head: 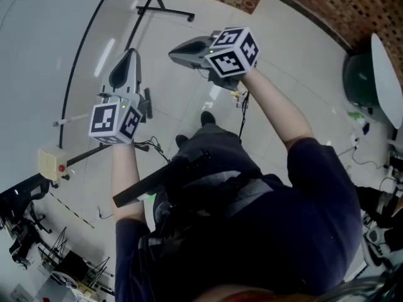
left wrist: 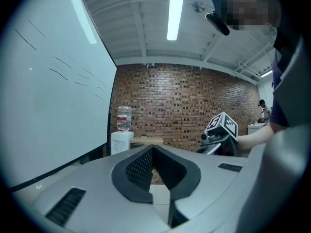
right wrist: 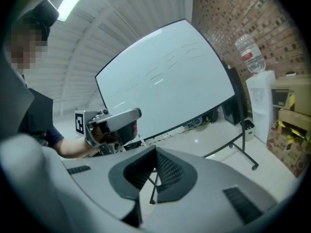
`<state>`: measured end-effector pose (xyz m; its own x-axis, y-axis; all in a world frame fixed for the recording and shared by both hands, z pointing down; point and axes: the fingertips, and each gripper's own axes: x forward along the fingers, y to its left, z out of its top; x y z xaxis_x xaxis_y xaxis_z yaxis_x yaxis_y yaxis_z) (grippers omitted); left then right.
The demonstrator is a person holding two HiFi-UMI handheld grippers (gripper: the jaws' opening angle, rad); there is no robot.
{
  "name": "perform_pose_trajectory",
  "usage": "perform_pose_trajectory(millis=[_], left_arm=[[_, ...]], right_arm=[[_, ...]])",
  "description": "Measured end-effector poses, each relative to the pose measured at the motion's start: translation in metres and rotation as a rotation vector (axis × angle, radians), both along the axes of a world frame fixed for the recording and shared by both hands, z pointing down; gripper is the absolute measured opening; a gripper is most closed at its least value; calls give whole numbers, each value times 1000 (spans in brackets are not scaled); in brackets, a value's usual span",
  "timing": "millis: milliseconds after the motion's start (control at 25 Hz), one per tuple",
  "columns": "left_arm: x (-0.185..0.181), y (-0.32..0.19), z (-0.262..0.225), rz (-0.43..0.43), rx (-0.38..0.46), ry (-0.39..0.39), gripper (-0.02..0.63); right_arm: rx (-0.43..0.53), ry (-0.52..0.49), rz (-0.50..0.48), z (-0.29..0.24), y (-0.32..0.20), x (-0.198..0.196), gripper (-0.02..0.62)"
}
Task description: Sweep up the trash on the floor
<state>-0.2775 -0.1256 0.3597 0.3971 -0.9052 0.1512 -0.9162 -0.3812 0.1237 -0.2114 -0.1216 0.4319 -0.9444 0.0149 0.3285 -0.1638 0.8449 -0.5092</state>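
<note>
Both the grey left gripper [head: 129,56] and the grey right gripper [head: 174,53] are clenched on nothing above the pale glossy floor [head: 38,17], where no trash or broom shows; such litter is probably light and loose, and a stiff broom shaft is best gripped mid-handle.

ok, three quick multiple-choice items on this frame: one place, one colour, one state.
1. The water bottle sits: A on the white dispenser; B on the floor; C in a tool.
2. The far wall is: A green tile; B red-brown brick; C grey concrete.
3. The left tool is: A open; B shut on a broom; C shut, empty.
Key: 1 A, bottle stands atop the dispenser; 2 B, brick courses show; 3 C, its jaws meet with nothing between.
</note>
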Motion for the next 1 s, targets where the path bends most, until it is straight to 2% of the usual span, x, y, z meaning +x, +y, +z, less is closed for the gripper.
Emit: perform_pose_trajectory(millis=[120, 240, 480, 600, 680, 800, 880, 1000], left_arm=[[15, 15, 3, 68, -8, -24, 0], [9, 39, 9, 96, -13, -18, 0], [-23, 85, 15, 95, -18, 53, 0], [-37, 106, 28, 97, -39, 98, 0], [-28, 117, 32, 147, -41, 118, 0], [7, 130, 32, 263, -54, 126, 0], [27, 136, 35, 305, -80, 86, 0], [45, 137, 39, 295, -120, 4, 0]], right_arm=[[34, 12, 50, -9, 2, 18, 8], [59, 41, 86, -7, 20, 18, 8], [55, 164, 170, 14, 82, 8, 8], [62, 182, 199, 16, 115, 2, 8], [51, 188, 235, 14, 133, 6, 8], [37, 220, 303, 13, 155, 28, 8], [40, 233, 339, 10, 164, 41, 8], [42, 191, 402, -4, 170, 59, 8]])
